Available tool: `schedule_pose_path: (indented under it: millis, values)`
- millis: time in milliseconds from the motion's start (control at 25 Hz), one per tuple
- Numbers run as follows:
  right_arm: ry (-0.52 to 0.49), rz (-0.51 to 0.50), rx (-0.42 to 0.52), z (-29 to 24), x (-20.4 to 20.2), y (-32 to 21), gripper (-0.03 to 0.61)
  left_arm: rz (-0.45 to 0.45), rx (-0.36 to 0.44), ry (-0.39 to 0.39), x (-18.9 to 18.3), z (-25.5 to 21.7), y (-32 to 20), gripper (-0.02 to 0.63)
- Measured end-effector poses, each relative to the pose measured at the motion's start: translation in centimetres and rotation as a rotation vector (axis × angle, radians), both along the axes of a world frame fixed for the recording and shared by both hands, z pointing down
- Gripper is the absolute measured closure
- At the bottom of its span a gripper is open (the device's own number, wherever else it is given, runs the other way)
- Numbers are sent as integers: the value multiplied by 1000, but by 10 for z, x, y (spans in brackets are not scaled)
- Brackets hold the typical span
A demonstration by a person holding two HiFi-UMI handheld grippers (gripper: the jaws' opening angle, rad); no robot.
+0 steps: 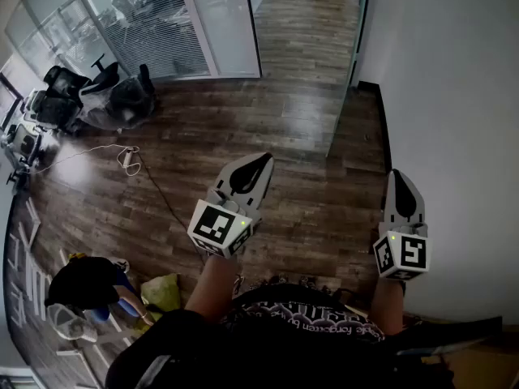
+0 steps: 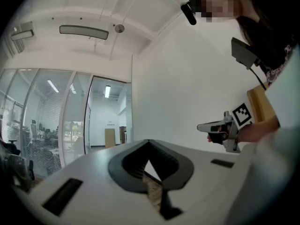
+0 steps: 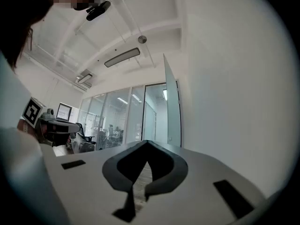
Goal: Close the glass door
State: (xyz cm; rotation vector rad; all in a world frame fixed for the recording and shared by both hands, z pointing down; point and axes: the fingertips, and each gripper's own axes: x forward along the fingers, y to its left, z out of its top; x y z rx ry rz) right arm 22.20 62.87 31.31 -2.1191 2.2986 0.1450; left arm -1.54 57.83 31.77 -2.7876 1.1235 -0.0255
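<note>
Wood floor (image 1: 243, 128), white wall (image 1: 454, 96) at right; glass door (image 1: 347, 87) stands open beside it, upper right. Your left claw (image 1: 261, 160) and right claw (image 1: 398, 173) are closed and empty. Step closer and push the door's free edge squarely.

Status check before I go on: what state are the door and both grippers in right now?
Glass door: open, leaf swung out from its frame.
Left gripper: shut, empty, clear of the door.
Right gripper: shut, empty, clear of the door.
</note>
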Motion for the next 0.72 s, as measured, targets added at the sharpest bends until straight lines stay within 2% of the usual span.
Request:
schedule_pose_path:
  millis: [720]
  values:
    - [22, -15, 9, 5, 16, -13, 575, -12, -6, 7, 17, 4, -8, 612]
